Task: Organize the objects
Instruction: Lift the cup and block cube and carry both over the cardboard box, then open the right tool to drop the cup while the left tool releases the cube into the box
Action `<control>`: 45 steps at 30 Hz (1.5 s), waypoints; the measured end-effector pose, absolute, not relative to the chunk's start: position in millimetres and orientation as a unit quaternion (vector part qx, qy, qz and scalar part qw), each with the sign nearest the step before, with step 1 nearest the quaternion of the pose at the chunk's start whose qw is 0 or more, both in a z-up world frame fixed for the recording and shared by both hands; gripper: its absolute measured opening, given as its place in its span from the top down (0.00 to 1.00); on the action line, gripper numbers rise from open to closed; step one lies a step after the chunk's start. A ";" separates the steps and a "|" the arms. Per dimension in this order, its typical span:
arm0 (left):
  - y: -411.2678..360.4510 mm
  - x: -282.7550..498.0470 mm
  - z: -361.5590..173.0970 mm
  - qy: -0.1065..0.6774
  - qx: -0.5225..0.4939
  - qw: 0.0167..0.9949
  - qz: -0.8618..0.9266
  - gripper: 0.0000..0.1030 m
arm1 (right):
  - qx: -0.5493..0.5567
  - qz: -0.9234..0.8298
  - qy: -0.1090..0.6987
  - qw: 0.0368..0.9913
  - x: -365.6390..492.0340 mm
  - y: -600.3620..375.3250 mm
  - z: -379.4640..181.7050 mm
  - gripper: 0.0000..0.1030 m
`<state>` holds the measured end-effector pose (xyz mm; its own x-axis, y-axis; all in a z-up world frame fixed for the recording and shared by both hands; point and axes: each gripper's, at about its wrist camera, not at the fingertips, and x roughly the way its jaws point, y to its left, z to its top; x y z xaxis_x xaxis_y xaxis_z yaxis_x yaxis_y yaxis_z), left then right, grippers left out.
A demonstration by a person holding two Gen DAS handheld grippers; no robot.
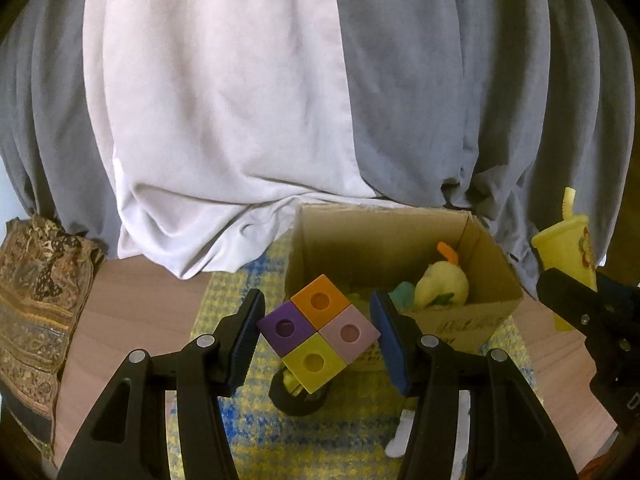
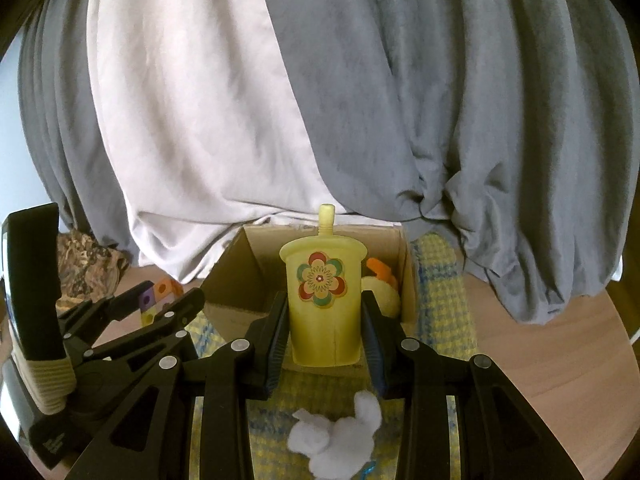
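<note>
My left gripper (image 1: 318,330) is shut on a block of four joined cubes (image 1: 319,330), orange, purple, pink and yellow, and holds it above the mat just in front of the cardboard box (image 1: 460,322). My right gripper (image 2: 325,326) is shut on a yellow toy cup (image 2: 322,300) with a flower sticker and a straw, held at the box's near wall (image 2: 236,312). The box holds a yellow plush toy (image 1: 442,284) with an orange part. The cup (image 1: 566,256) and right gripper show at the right of the left wrist view.
A yellow and blue checked mat (image 1: 320,448) covers the wooden table (image 1: 140,304). A white fluffy toy (image 2: 336,444) lies on the mat below my right gripper. A small dark-based object (image 1: 298,398) stands under the cubes. Patterned cloth (image 1: 36,304) lies at the left. Grey and white curtains (image 1: 240,100) hang behind.
</note>
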<state>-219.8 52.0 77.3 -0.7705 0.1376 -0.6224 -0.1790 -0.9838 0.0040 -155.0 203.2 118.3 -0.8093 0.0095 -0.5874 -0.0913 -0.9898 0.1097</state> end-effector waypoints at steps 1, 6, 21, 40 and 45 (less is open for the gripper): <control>54.1 -222.8 78.9 0.035 -0.328 0.085 0.940 0.48 | -0.308 0.949 0.068 0.026 -156.9 204.5 119.0 0.66; 62.4 -233.5 84.1 0.045 -0.327 0.091 0.940 0.48 | -0.305 0.950 0.067 0.030 -165.2 209.6 124.1 0.66; 76.6 -278.5 90.1 0.046 -0.341 0.097 0.934 0.48 | -0.318 0.945 0.064 0.041 -204.9 224.5 130.2 0.66; 89.4 -320.5 85.1 0.053 -0.364 0.100 0.925 0.47 | -0.357 0.931 0.063 0.036 -253.8 232.3 119.1 0.66; 90.6 -324.6 81.1 0.059 -0.374 0.096 0.921 0.47 | -0.358 0.930 0.068 0.039 -256.3 235.3 118.3 0.66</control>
<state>-324.6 90.6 81.1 -0.7017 0.1329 -0.7000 -0.2209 -0.9746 0.0364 -256.3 235.3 118.3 -0.7405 0.0237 -0.6716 -0.1214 -0.9877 0.0990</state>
